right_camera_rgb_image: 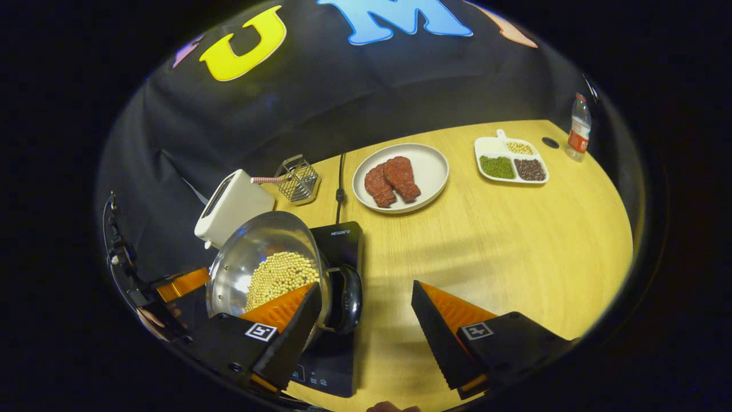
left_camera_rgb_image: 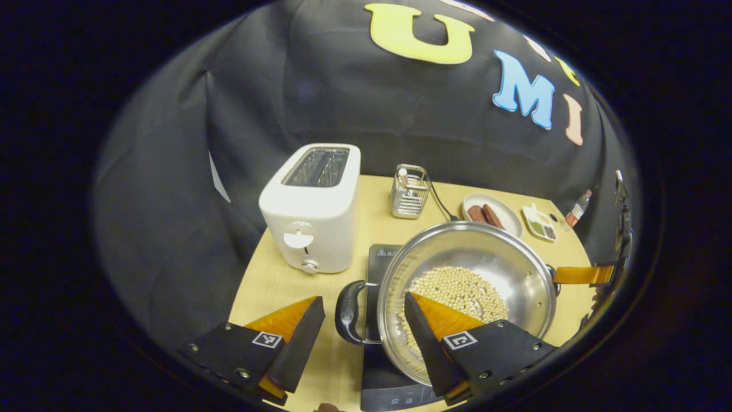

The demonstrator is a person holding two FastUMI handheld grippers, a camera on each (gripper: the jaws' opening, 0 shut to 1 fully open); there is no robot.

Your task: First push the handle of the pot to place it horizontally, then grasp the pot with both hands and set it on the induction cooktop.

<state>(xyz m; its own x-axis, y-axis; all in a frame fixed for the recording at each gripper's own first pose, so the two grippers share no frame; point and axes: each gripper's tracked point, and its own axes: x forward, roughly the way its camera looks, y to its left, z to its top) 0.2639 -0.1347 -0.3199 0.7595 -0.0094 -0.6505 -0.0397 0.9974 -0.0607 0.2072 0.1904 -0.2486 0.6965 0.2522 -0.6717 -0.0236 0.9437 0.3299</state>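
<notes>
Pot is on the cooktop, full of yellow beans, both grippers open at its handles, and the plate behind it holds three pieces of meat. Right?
Not quite: the plate holds two pieces of meat, as the right gripper view shows. The rest stands: the pot sits on the cooktop with yellow beans inside, and the left gripper and right gripper are open at its handles.

Toaster (left_camera_rgb_image: 311,206) stood at table's (right_camera_rgb_image: 514,240) left rear, wire rack (left_camera_rgb_image: 410,191) just beside it. Plate (right_camera_rgb_image: 426,171) held two meat pieces (right_camera_rgb_image: 392,180). Divided tray (right_camera_rgb_image: 510,161) held beans; bottle (right_camera_rgb_image: 579,127) upright near far corner.
</notes>
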